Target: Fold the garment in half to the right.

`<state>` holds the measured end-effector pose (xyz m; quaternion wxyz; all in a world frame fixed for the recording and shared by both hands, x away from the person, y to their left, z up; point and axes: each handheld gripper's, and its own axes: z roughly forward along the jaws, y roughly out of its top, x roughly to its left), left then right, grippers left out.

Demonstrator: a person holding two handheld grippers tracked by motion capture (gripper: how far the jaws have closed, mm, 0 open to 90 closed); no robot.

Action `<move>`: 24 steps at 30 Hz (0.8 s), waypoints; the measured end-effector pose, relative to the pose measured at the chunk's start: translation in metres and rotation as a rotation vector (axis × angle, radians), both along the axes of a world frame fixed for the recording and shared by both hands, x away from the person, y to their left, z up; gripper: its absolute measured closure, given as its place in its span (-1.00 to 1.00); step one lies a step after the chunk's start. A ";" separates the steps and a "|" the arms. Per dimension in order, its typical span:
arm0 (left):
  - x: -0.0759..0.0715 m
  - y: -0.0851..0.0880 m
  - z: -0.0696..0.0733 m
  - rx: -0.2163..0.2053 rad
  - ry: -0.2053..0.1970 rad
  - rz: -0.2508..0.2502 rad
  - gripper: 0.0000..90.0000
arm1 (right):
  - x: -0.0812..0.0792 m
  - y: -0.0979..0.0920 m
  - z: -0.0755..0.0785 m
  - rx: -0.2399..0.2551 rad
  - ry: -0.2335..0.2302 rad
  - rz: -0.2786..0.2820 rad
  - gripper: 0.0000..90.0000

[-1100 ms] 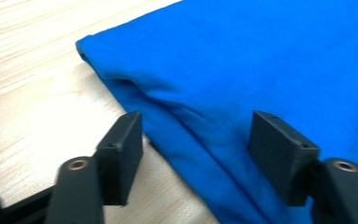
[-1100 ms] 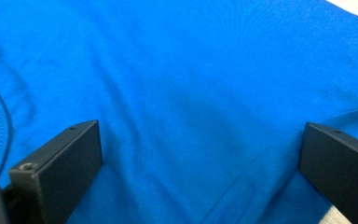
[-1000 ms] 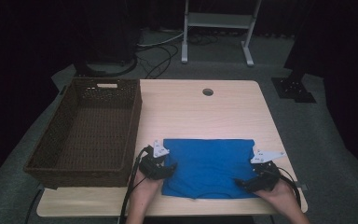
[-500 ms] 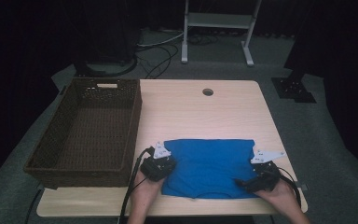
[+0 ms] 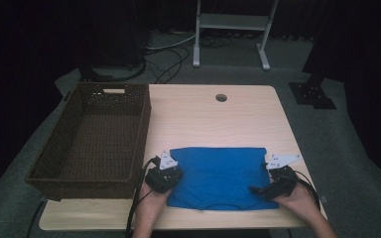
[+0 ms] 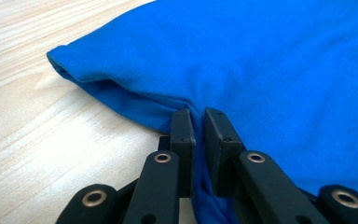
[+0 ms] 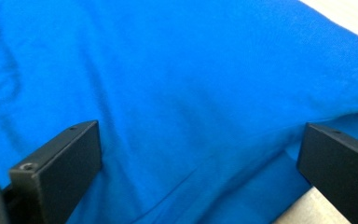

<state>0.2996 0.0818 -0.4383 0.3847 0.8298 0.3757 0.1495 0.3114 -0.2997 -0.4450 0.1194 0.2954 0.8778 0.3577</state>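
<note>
Blue cloth, a folded garment [image 5: 220, 176], lies flat on the near half of the pale wooden bench [image 5: 213, 116], between the two hands. The left claw [image 6: 196, 133] sits at the garment's left edge; its jaws have just been closing, and they now pinch a fold of the blue fabric between the pads, the cloth bunching up where they meet. The right claw [image 7: 200, 168] is at the garment's right edge with its jaws spread wide apart over the fabric, a broad stretch of cloth lying between them unpinched. Left of the garment, just beside the left hand [image 5: 151, 206], a dark woven basket [image 5: 54, 158] stands along the bench's left side. A small round hole [image 5: 221, 97] marks the far part of the benchtop.
</note>
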 end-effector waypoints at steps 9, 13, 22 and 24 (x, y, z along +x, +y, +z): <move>0.003 0.004 0.000 -0.010 0.005 -0.013 0.83 | 0.004 0.001 -0.002 0.002 0.005 0.024 -1.00; 0.003 0.004 -0.001 -0.021 -0.003 -0.016 0.85 | 0.004 0.001 -0.002 0.004 0.003 0.024 -1.00; 0.003 -0.001 0.006 -0.075 -0.014 -0.052 0.87 | 0.005 0.001 -0.001 -0.001 0.008 0.029 -1.00; 0.003 -0.003 0.008 -0.107 -0.026 -0.078 0.87 | 0.005 0.001 -0.001 -0.002 0.011 0.030 -1.00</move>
